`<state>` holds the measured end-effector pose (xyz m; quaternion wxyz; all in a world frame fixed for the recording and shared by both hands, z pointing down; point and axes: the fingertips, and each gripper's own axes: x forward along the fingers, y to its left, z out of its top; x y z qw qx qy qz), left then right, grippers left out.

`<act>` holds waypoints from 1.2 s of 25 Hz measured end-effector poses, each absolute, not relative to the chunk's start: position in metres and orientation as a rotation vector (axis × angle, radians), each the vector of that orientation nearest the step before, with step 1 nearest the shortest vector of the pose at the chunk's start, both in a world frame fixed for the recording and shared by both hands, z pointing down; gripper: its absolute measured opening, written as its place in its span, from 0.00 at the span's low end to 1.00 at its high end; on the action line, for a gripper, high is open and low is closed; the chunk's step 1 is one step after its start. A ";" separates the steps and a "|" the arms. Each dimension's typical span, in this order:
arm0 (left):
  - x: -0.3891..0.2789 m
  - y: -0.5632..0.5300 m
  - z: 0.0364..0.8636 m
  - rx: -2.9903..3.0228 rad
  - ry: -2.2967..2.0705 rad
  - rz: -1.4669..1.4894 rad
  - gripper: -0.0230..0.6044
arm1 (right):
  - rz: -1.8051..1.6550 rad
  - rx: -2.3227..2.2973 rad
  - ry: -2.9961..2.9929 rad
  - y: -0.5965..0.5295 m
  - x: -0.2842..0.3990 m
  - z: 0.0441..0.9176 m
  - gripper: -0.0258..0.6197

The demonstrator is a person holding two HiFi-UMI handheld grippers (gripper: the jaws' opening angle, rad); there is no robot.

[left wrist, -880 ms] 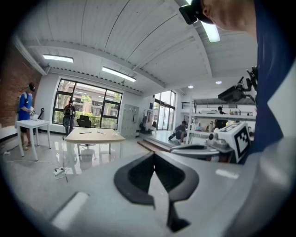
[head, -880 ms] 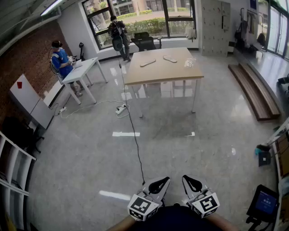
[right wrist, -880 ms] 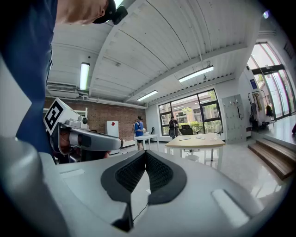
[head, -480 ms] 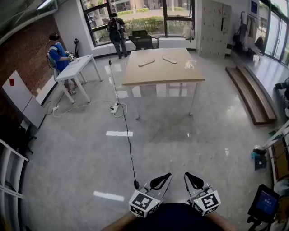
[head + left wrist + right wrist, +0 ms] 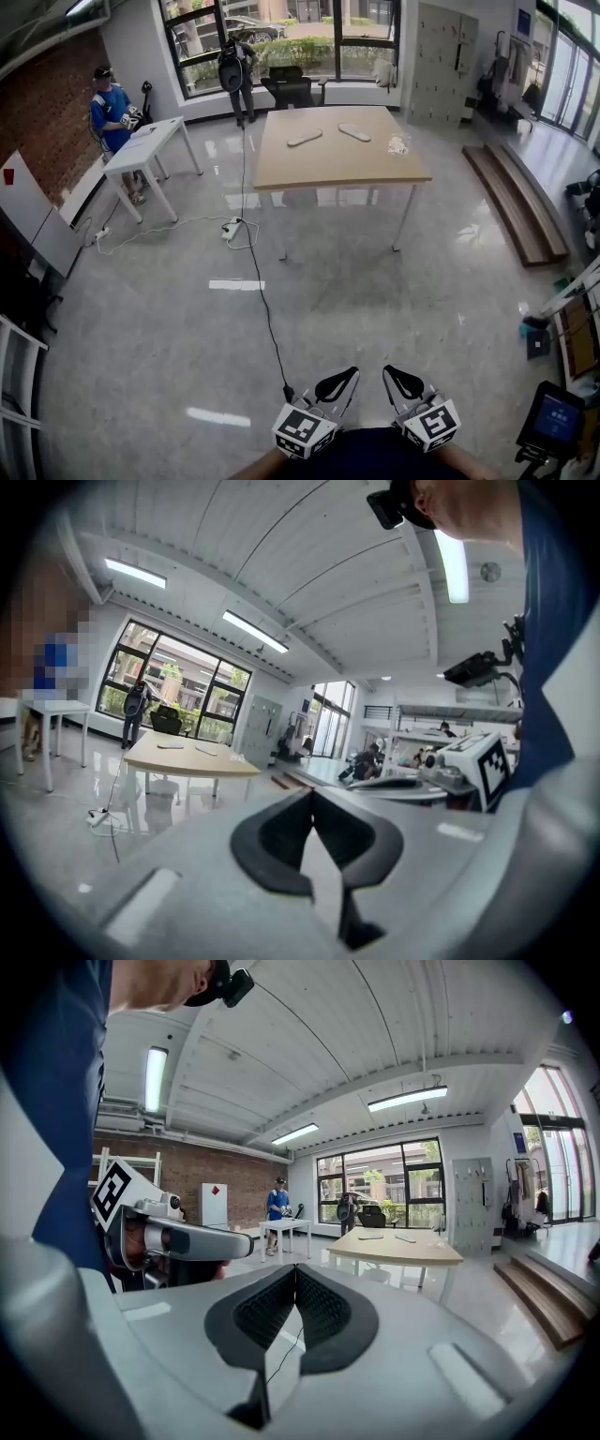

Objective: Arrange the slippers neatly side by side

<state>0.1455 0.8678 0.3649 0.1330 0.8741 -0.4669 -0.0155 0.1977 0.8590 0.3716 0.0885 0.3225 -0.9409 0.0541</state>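
Observation:
Two pale slippers lie apart on a wooden table (image 5: 337,164) far ahead: the left slipper (image 5: 305,138) and the right slipper (image 5: 354,132), angled away from each other. My left gripper (image 5: 349,375) and right gripper (image 5: 389,373) are held close to my body at the bottom of the head view, both shut and empty, far from the table. From the left gripper view the table (image 5: 183,753) shows small with its jaws (image 5: 312,794) closed. In the right gripper view the table (image 5: 394,1246) lies ahead of my shut jaws (image 5: 295,1270).
A crumpled clear bag (image 5: 397,144) lies on the table's right side. A black cable (image 5: 258,281) runs across the grey floor from a power strip (image 5: 230,228). A white desk (image 5: 150,150) with a person stands left; another person stands by the windows. Wooden steps (image 5: 520,202) lie right.
The view has shifted forward and to the left relative to the room; the table now sits slightly closer and more centred. Both grippers keep their place near my body, still shut.

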 end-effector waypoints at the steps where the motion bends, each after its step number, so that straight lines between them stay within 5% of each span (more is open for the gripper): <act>1: 0.141 0.866 0.368 2.538 -1.351 -0.048 0.04 | 0.152 0.942 -2.800 0.858 0.190 0.373 0.06; 30: 0.131 0.694 0.378 2.490 -1.403 0.072 0.04 | 0.217 0.813 -2.881 0.679 0.165 0.390 0.06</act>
